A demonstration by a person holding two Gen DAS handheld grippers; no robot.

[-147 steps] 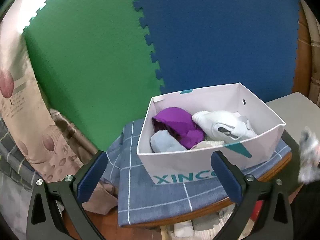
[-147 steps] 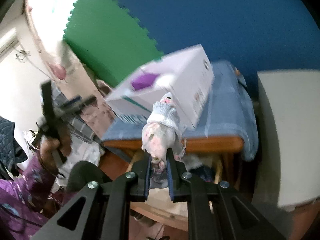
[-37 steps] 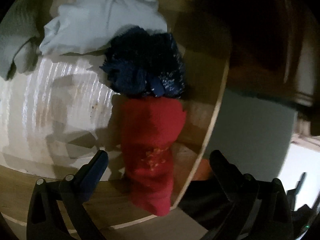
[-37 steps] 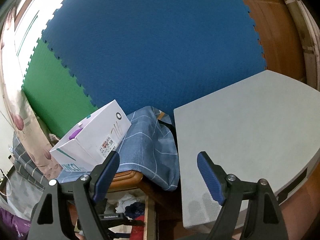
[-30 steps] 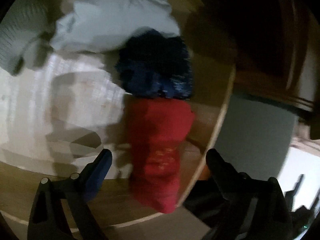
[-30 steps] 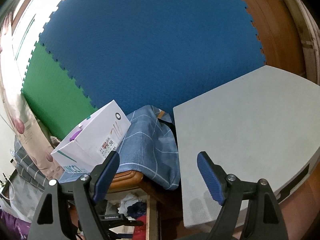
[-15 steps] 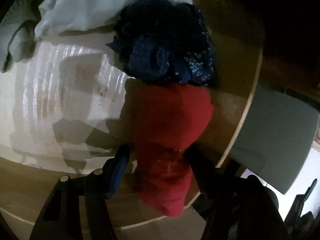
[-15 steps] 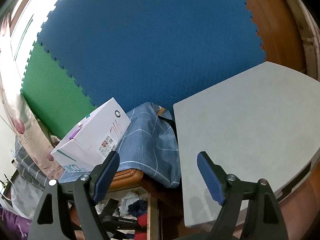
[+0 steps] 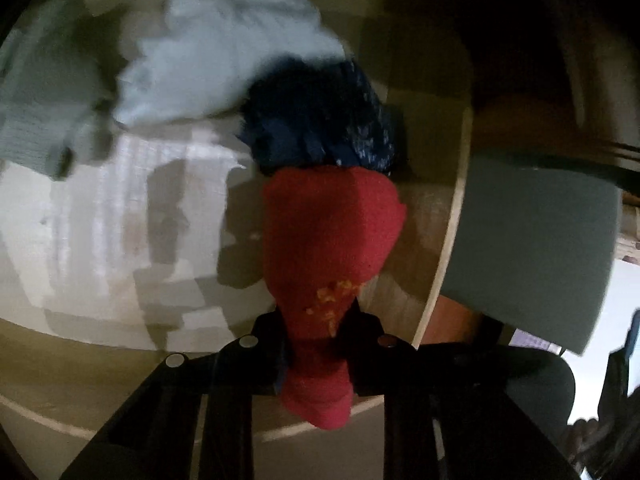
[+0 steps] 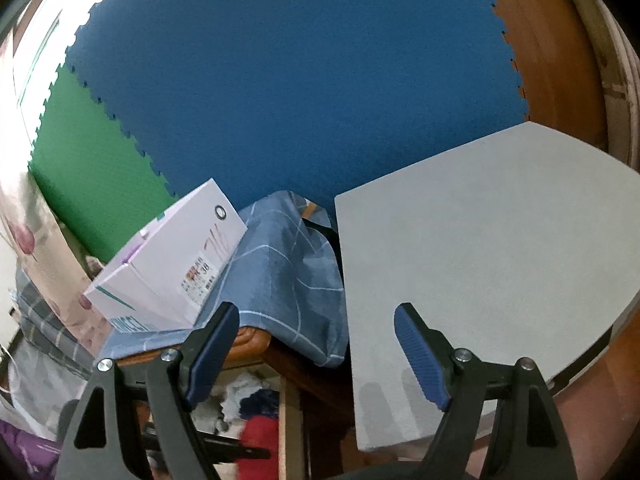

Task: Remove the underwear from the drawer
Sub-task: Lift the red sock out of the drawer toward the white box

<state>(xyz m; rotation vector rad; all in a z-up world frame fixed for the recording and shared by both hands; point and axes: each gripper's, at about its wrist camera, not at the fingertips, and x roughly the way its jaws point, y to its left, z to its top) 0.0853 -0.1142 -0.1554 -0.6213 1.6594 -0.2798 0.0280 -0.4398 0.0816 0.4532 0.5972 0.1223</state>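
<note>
left gripper (image 9: 318, 344) pinches the red underwear (image 9: 328, 248) at its near end, over the drawer (image 9: 100, 232) floor. navy garment (image 9: 320, 120) touches its far end; pale garment (image 9: 224, 52) beyond. right gripper (image 10: 312, 352) spread wide, empty, above grey table (image 10: 500, 240); white box (image 10: 172, 264) on blue cloth (image 10: 288, 272).

The red underwear (image 9: 328, 236), a soft rolled bundle with a small yellow pattern near its lower end, is pinched between the two fingers of the left tongs (image 9: 316, 344), its lower tip hanging past the wooden front edge of the drawer (image 9: 444, 264). Its upper end touches a crumpled dark navy underwear (image 9: 320, 120) with pale specks, which lies against the drawer's right wall. Behind that, a rumpled pale blue garment (image 9: 224, 56) rests on the drawer's light floor, blurred in the left wrist view.
</note>
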